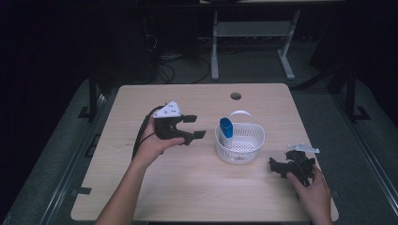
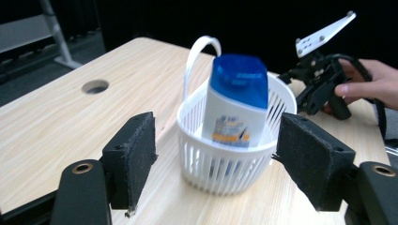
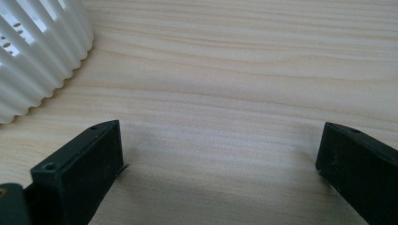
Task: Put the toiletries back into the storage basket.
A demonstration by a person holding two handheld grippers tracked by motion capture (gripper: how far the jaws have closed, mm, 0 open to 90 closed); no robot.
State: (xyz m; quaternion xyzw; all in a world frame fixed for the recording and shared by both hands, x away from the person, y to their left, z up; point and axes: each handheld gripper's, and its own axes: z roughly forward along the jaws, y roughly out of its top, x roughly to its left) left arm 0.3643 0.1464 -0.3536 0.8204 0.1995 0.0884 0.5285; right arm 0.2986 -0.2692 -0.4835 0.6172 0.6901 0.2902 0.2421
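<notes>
A white slatted basket with a handle stands right of the table's middle. In it, a white bottle with a blue cap leans against the left wall. My left gripper hovers just left of the basket, open and empty. Seen from the left gripper view, the basket and bottle stand a little beyond the left gripper, untouched by its pads. My right gripper rests on the table to the right of the basket, open over bare wood. The right gripper view has the basket wall at upper left of the right gripper.
The light wooden table has a round cable hole near its far edge. A white desk frame and cables stand on the dark floor behind. The other hand's right gripper lies past the basket in the left gripper view.
</notes>
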